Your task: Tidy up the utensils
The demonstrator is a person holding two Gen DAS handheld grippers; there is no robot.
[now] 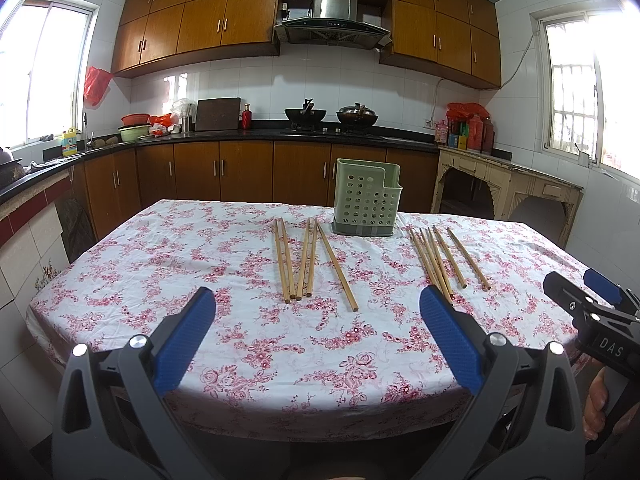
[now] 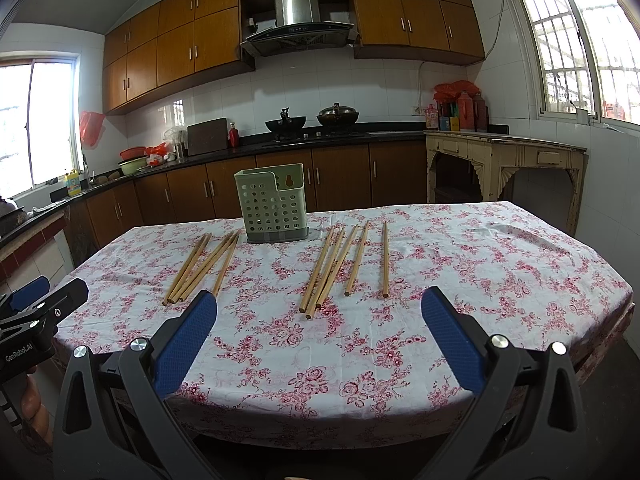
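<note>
a: so, where am i?
b: at the start. left gripper [image 1: 316, 344] and right gripper [image 2: 318, 344] gape wide, empty; chopsticks [image 2: 328, 268] lie beside the holder [image 2: 272, 208]. next, i pinch one.

Daylit kitchen: wooden cabinets [image 1: 208, 20], white tiled walls [image 1: 328, 80], two windows [image 2: 568, 40].

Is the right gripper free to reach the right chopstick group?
Probably yes: the right gripper is open, and only bare tablecloth lies between it and the right chopsticks.
</note>
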